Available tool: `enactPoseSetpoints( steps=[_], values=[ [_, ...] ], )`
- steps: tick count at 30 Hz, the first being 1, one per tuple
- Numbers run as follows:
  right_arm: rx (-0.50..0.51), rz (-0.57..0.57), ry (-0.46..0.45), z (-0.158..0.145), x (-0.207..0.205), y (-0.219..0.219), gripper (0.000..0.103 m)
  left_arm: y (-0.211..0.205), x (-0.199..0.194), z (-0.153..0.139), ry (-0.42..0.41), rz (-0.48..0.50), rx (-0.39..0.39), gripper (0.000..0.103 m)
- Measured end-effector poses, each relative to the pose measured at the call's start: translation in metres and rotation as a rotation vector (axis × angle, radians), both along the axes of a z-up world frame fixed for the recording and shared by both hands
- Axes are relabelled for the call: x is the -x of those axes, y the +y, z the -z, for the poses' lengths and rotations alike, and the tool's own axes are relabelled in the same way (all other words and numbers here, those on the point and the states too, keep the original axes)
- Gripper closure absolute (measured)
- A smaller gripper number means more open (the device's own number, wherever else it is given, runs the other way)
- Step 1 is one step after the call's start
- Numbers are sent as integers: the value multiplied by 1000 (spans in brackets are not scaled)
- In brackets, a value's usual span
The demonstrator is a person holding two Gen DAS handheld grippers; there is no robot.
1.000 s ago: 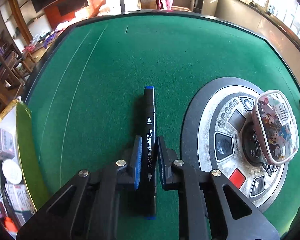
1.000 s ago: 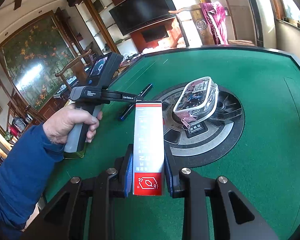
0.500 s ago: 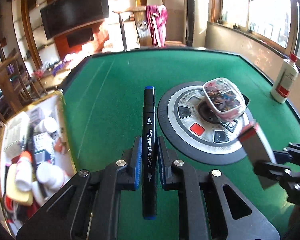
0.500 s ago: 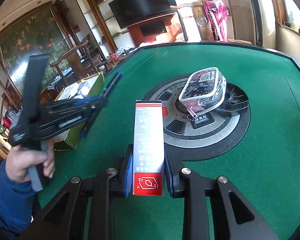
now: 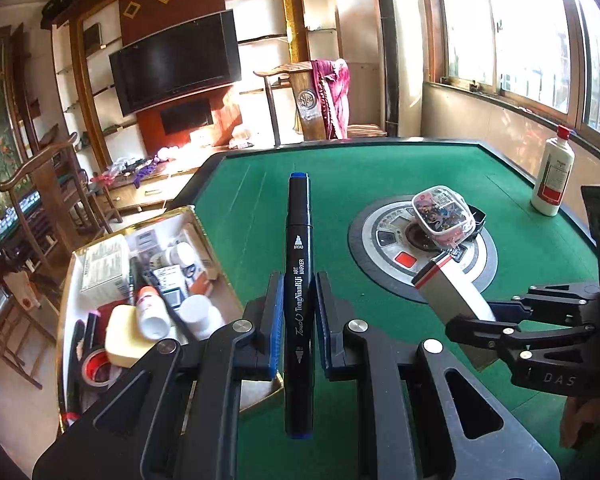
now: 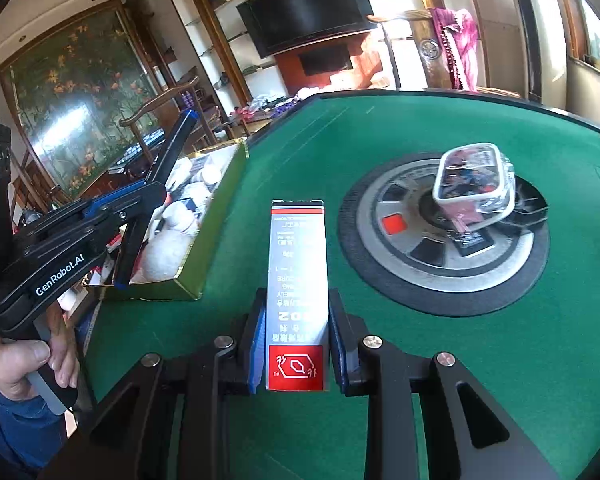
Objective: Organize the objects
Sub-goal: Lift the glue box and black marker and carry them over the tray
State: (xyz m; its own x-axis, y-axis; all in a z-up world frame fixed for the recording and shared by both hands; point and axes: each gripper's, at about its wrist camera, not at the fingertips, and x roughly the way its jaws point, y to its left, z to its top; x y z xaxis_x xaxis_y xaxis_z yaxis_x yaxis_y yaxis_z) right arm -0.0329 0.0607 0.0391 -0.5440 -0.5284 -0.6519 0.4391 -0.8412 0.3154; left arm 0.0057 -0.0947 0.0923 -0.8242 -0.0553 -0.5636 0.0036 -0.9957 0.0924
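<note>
My left gripper (image 5: 297, 312) is shut on a black art marker (image 5: 299, 248) with blue ends and holds it above the green table, tip pointing away. My right gripper (image 6: 297, 332) is shut on a grey and red carton (image 6: 297, 280), also held above the table. The right gripper and carton show in the left wrist view (image 5: 452, 300). The left gripper and marker show in the right wrist view (image 6: 140, 200), over the gold storage box (image 6: 188, 276). That box (image 5: 208, 240) holds several small items.
A clear pouch with cartoon print (image 5: 444, 212) lies on the round centre panel (image 5: 380, 236) of the green table (image 5: 340, 176). A white bottle with red cap (image 5: 552, 176) stands at the right edge. Chairs and a TV stand beyond.
My left gripper has lifted the marker off the table and swung left toward the gold box. My right gripper has kept the carton and shifted a little.
</note>
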Motion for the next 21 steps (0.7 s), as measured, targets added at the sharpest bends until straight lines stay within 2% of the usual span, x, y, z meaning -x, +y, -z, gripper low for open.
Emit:
enactPoseSetpoints(
  steps=[12, 21],
  values=[
    [-8, -105, 16, -16, 10, -79, 76, -59, -21, -11, 41, -98, -22, 89],
    [-49, -199, 28, -26, 24, -156, 76, -145, -18, -8, 15, -223, -115, 89]
  ],
)
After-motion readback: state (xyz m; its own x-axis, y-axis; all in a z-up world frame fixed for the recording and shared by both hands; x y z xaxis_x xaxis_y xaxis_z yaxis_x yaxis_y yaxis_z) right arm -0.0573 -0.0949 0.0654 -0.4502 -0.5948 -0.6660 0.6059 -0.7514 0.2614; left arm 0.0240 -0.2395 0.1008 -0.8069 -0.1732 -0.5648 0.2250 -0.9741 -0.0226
